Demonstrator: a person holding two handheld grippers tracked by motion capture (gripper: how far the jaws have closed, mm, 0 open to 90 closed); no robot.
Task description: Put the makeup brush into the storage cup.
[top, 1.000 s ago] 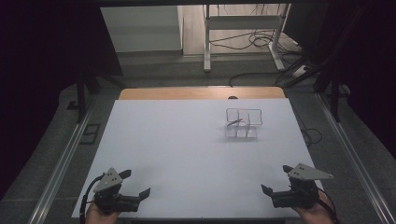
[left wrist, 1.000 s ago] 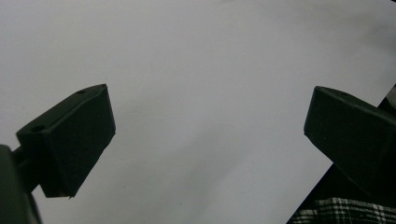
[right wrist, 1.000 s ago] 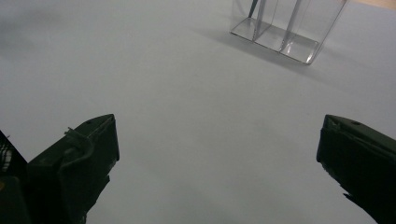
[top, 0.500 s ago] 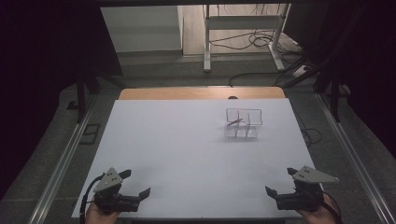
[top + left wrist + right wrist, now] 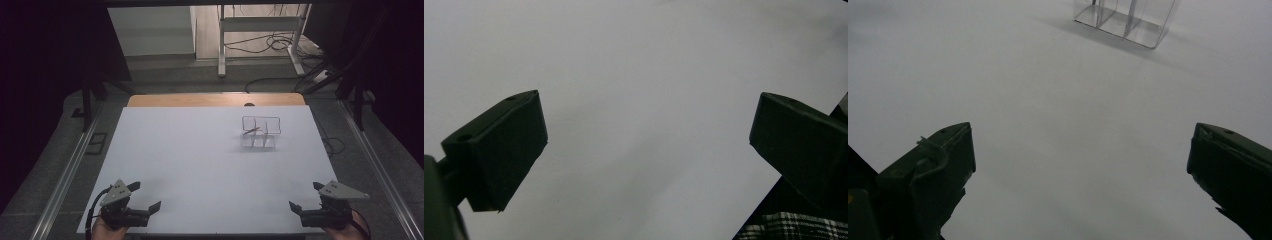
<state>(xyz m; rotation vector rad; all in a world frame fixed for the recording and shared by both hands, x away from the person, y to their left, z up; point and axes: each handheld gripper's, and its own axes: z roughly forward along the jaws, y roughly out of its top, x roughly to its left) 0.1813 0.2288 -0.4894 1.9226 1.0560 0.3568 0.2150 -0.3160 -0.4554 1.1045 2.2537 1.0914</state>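
Nothing looks handled yet: both grippers sit at the near edge of the white bench [image 5: 200, 150], and the work seems still to begin. The left gripper [image 5: 150, 210] has its jaws spread wide with only bare bench between them; the right gripper [image 5: 299, 209] is likewise released and empty. The clear divided organizer [image 5: 260, 133] stands well ahead of the right jaws, slightly toward their right side, and well apart from them. Its long axis runs across the bench, open side up, with a thin stick [image 5: 251, 131] leaning inside; what it is, I cannot tell.
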